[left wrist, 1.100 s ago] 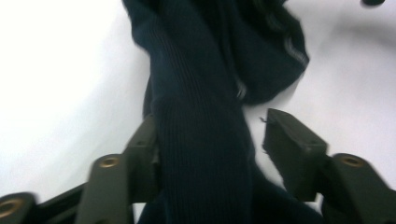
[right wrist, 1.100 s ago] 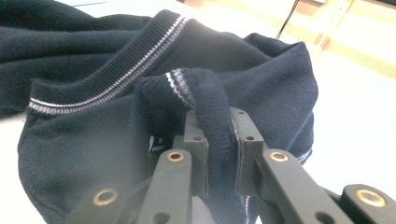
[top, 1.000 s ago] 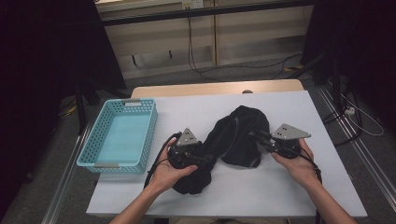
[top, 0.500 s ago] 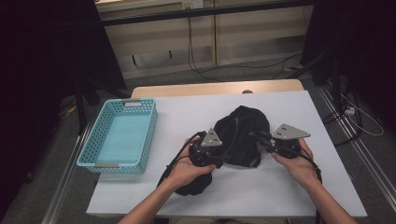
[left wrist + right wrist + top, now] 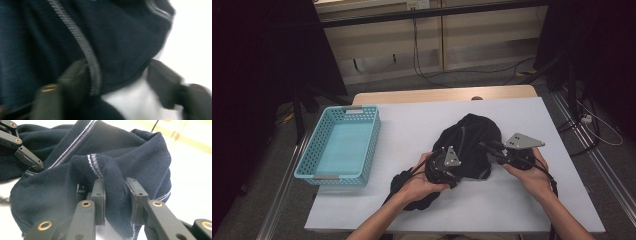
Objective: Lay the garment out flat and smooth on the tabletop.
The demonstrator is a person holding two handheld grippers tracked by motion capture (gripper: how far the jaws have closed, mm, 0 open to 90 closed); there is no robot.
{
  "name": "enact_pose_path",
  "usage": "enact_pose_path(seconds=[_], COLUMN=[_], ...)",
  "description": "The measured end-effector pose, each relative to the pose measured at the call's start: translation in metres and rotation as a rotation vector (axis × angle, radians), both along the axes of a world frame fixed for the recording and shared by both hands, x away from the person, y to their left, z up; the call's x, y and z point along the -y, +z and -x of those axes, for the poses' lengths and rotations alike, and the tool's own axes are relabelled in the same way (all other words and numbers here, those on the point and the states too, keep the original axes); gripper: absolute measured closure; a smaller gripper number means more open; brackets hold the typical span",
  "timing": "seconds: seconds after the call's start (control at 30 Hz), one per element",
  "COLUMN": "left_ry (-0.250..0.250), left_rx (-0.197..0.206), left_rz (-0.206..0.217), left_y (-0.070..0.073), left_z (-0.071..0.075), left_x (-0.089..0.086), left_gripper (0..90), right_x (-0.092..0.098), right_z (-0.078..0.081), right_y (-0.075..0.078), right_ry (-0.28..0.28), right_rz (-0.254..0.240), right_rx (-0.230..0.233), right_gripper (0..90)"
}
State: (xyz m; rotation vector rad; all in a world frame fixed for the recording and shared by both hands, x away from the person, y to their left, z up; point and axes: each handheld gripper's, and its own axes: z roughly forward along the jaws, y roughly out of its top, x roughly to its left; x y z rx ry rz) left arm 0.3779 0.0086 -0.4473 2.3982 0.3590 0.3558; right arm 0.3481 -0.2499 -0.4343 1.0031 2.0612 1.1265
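1. A dark navy garment is heaped on the white table.
2. A ribbed fold is clamped by the right gripper, whose jaws have just been easing.
3. The left gripper is held apart astride the garment's edge.

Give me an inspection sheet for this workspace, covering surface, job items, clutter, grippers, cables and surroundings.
Surface: white table, with a wooden strip along its far edge.
Job's things: dark navy knit garment with a pale stripe at the ribbed trim, bunched at mid-table.
Clutter: teal basket at the table's left, nothing seen in it.
Grippers: left gripper has jaws astride a garment edge, apart, not pressing; blurred. Right gripper has a ribbed fold between its pads; its jaws have just been opening.
Cables: one trails from each gripper; others lie on the floor beyond the table.
Surroundings: dark curtains both sides, light panelled wall behind, metal rails beside the table.
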Motion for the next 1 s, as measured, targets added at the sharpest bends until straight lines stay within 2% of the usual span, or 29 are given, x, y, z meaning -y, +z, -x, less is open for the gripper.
enact_pose_path(seconds=[0.03, 0.13, 0.23, 0.3, 0.47, 0.63, 0.83, 1.0], left_ry=[0.021, 0.046, 0.054, 0.059, 0.072, 0.131, 0.193, 0.242], left_rx=[-0.013, -0.076, -0.115, -0.129, -0.101, -0.082, -0.05, -0.018], left_rz=[0.02, 0.069, 0.094, 0.132, 0.221, 0.321, 0.406, 0.459], left_y=[0.0, 0.002, 0.005, 0.01, 0.037, 0.061, 0.09, 0.113], left_z=[-0.005, -0.013, -0.015, -0.016, -0.015, -0.023, -0.034, -0.039], left_x=[-0.002, -0.007, -0.01, -0.015, -0.026, -0.047, -0.075, -0.09], left_gripper=[56.6, 73.9, 79.4, 80.3, 80.9, 81.2, 81.5, 81.9], right_x=[0.0, -0.001, -0.002, -0.001, 0.004, 0.006, 0.014, 0.024], right_z=[0.0, -0.001, -0.001, 0.0, 0.001, 0.002, 0.001, 0.001], right_y=[0.0, -0.001, 0.0, 0.002, 0.015, 0.036, 0.062, 0.084], right_ry=[0.0, 0.001, 0.01, 0.009, -0.011, -0.019, -0.04, -0.062], right_rz=[0.001, 0.007, 0.004, 0.0, -0.029, -0.07, -0.1, -0.132], right_rx=[0.0, -0.005, 0.0, 0.017, 0.055, 0.118, 0.194, 0.255], right_gripper=[70.3, 71.3, 77.4, 79.9, 81.4, 81.9, 82.0, 82.1])
